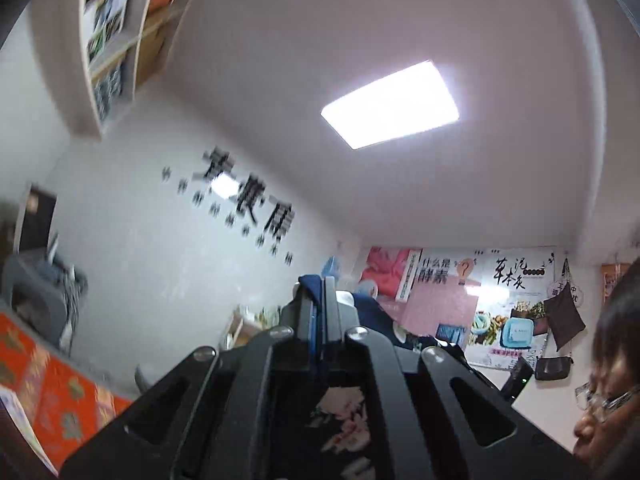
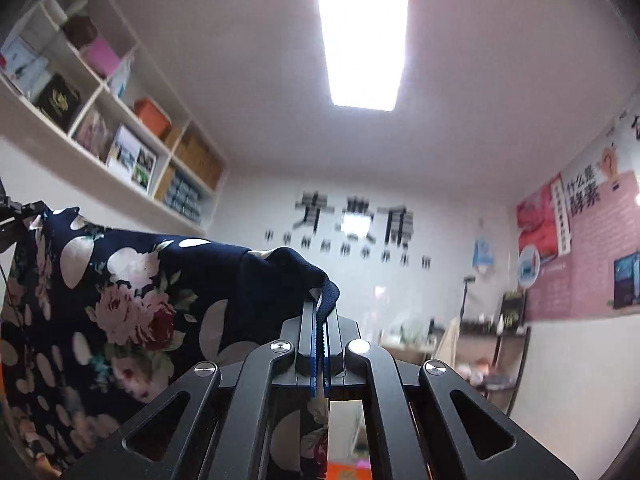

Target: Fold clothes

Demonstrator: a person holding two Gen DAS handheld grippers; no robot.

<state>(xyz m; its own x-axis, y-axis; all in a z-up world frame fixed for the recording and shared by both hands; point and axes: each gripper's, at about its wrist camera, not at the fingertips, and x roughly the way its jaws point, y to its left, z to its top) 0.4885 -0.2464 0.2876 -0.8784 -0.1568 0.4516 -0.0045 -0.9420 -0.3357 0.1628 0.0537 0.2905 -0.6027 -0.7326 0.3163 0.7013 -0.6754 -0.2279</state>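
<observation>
Both cameras point up toward the ceiling. A navy floral garment [image 2: 132, 304] with pink roses and pale spots hangs stretched to the left in the right wrist view. My right gripper [image 2: 321, 304] is shut on its dark edge, which bunches over the fingertips. At the far left edge of that view the other gripper [image 2: 16, 212] holds the cloth's other corner. In the left wrist view my left gripper [image 1: 318, 284] is shut on a navy fold of the garment [image 1: 340, 420], which hangs below between the gripper's arms.
A person's head with glasses [image 1: 608, 392] is at the lower right of the left view. Wall shelves [image 2: 120, 128] with boxes run along the left. Posters [image 1: 480, 304] cover the far wall. An orange patterned surface [image 1: 52, 392] lies lower left. A ceiling light [image 2: 362, 44] is overhead.
</observation>
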